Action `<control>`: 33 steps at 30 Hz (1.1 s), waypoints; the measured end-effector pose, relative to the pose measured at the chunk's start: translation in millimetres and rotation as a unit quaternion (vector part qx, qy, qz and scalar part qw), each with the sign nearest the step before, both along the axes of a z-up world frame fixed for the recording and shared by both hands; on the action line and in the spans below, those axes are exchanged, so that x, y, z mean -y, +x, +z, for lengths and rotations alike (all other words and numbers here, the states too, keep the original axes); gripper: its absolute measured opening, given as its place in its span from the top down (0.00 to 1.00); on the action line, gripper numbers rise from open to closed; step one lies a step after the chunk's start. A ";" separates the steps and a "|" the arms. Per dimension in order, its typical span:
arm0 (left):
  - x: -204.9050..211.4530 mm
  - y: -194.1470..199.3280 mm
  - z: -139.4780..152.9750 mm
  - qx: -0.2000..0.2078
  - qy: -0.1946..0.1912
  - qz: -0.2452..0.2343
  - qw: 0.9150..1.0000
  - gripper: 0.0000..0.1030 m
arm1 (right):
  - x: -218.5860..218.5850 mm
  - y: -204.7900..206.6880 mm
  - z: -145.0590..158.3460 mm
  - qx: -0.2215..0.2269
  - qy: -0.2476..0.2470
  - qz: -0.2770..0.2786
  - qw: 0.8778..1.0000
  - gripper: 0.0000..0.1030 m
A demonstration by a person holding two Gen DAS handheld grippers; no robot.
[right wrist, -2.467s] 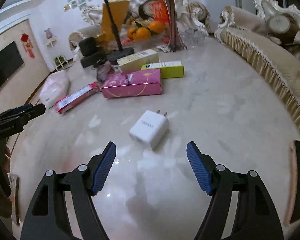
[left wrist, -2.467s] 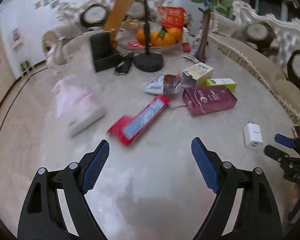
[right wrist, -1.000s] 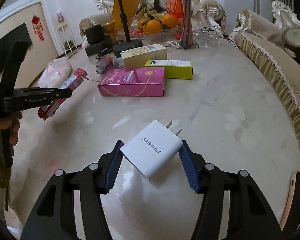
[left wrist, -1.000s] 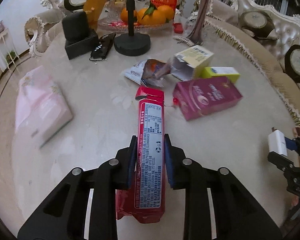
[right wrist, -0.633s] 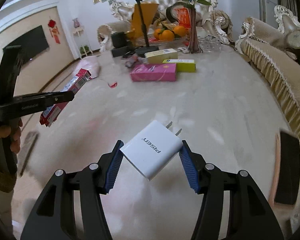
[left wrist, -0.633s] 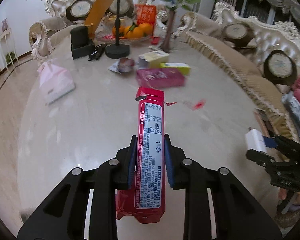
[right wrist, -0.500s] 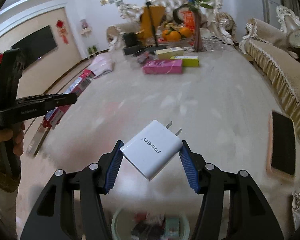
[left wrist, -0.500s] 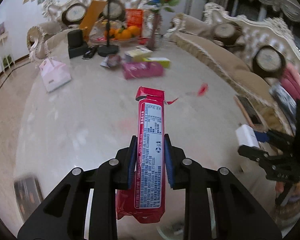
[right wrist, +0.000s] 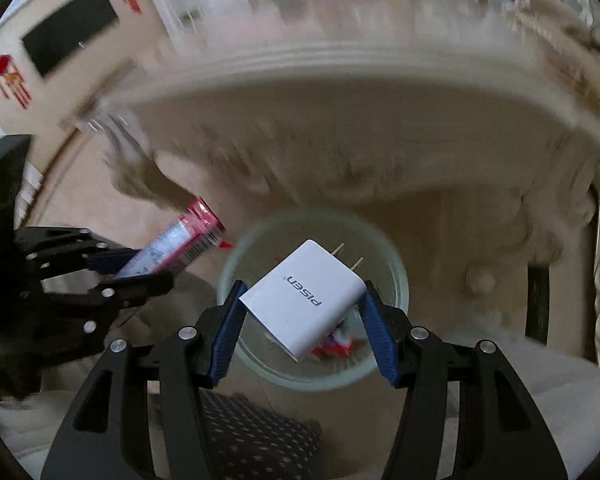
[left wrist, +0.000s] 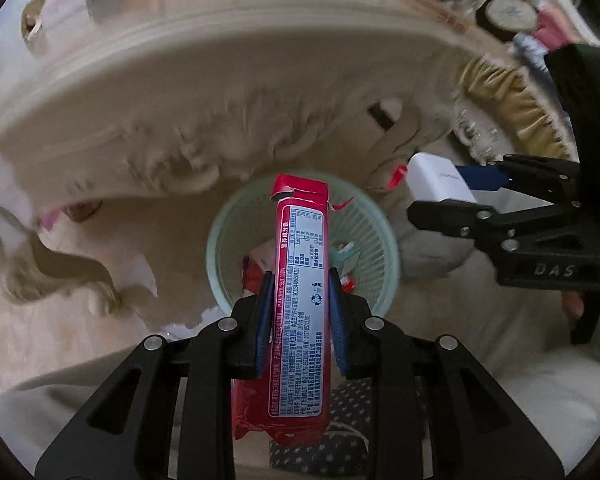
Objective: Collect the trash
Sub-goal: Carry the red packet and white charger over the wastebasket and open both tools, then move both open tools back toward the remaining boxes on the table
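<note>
— What differs from the earlier frames?

— Both tools have left the tabletop. The left gripper (left wrist: 300, 312), open over the marble at first, is now clamped on the red wrapper (left wrist: 300, 304) above the pale green waste basket (left wrist: 220, 232).

— And the other?

— The right gripper (right wrist: 302, 320), likewise open before, now grips the white charger (right wrist: 304, 300) over the same basket. The carved table edge (right wrist: 340, 92) has risen above both views.

The red wrapper (left wrist: 300, 280) is shiny, crinkly plastic. The white charger (right wrist: 304, 300) is smooth, hard plastic with little metal pins. The bin (left wrist: 220, 240) is pale green plastic with thin ribs.
</note>
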State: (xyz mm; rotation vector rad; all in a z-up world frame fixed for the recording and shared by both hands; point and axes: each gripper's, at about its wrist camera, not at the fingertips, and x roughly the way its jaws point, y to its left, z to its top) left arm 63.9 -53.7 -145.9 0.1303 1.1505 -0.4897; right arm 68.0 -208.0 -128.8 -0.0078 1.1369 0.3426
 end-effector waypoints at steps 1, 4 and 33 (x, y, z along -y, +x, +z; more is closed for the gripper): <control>1.9 4.3 -11.2 -0.008 -0.001 0.007 1.000 0.75 | -2.1 3.9 -12.1 -0.011 -0.006 -0.001 1.000 0.47; 10.4 15.9 -44.3 -0.034 0.008 0.017 0.999 0.75 | -9.5 15.3 -40.1 -0.034 -0.018 0.001 0.999 0.47; -35.6 36.7 100.2 0.083 -0.045 0.072 0.993 0.19 | 26.0 27.4 89.2 0.127 0.036 -0.008 0.991 0.35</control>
